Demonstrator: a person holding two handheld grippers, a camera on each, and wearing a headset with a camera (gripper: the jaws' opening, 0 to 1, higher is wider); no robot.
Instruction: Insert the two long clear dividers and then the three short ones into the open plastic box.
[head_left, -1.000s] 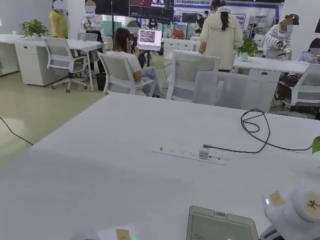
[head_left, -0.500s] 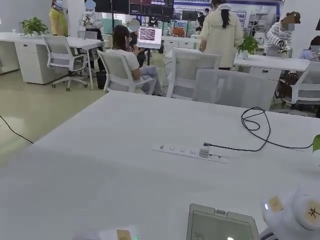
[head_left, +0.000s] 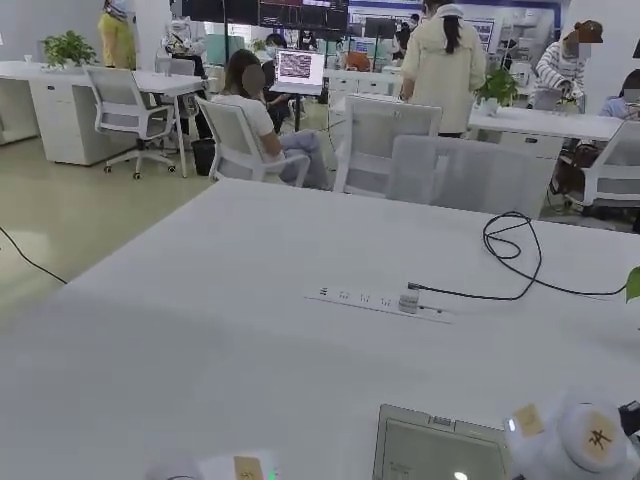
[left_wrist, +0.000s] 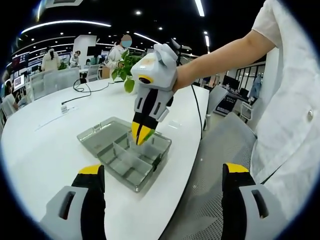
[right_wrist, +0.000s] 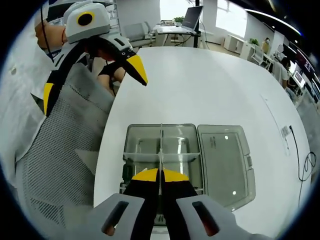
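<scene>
1. The right gripper (right_wrist: 161, 172) is clenched on the top edge of a clear divider (right_wrist: 161, 142). The divider stands on edge inside the open plastic box (right_wrist: 142, 142), which lies on the white table (right_wrist: 200, 85).
2. We judge the divider light, thin and slick. It looks stiff enough to stand but likely to bow or crack if forced. A pinch on the upper edge, away from the ends that must enter the wall slots, suits it best.
3. In the right gripper view its long axis runs from 6 o'clock to 12 o'clock, away from the jaws towards the far wall. It crosses a second divider (right_wrist: 145, 156) that lies from 9 to 3 o'clock. We cannot tell whether the held piece is a long or a short one.
4. The lid (right_wrist: 222, 160) lies flat at 3 o'clock of the box.
5. The left gripper (right_wrist: 92, 84) hangs at 10 o'clock, released, its jaws wide apart and holding nothing.
</scene>
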